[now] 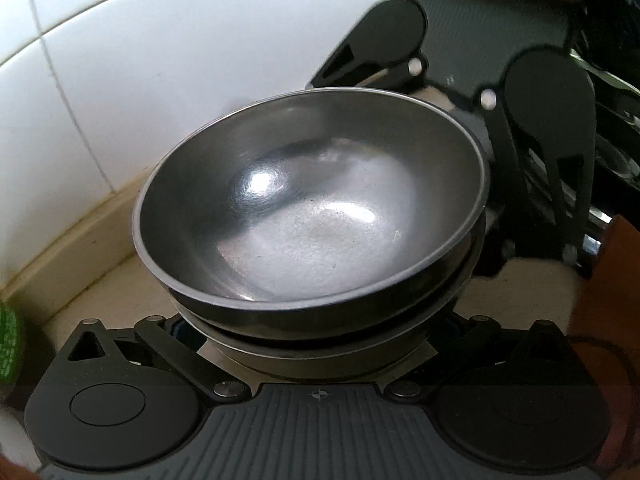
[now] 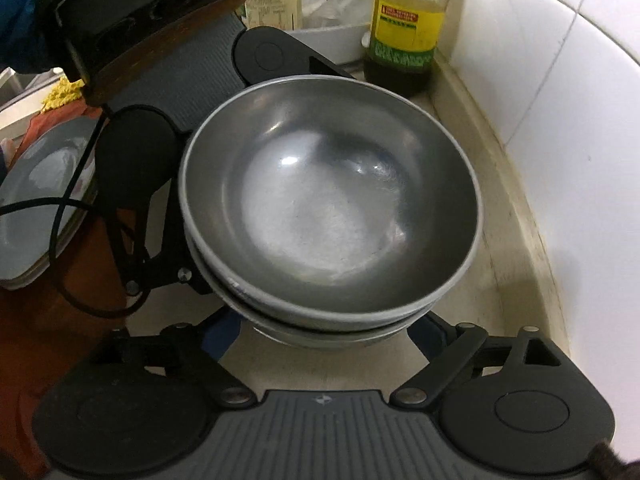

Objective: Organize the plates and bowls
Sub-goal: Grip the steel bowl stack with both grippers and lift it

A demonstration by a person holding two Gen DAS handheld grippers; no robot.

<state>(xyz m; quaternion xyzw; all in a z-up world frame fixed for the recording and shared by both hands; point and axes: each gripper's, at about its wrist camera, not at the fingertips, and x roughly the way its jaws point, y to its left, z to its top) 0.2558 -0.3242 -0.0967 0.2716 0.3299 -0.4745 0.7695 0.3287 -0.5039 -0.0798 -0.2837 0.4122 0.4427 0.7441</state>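
Two steel bowls nested, upper bowl [image 1: 312, 200] seated in lower bowl [image 1: 320, 340], standing upright on the pale table [image 1: 100, 292] close to the white tiled wall [image 1: 140, 60]. From the left: left tool [image 1: 318, 344] spread as wide as it goes, stack lying straight ahead of it between the fingers, nothing gripped; whether the pads touch the lower bowl, hidden under the rim. Next, dead centre, the stack itself, round, so no long axis to line up with. Then the right tool [image 2: 320, 332], facing the left one across the bowls, jaws well apart with the stack between them, no grip visible. Beyond the right tool, past the stack, a sauce bottle [image 2: 404, 32] in the corner; off to its left, grey plates [image 2: 36, 200] stacked, well apart from the bowls. Judged: both tools about equally near, bowls straight ahead of each, so either side placed to close on the lower bowl's wall or back away.
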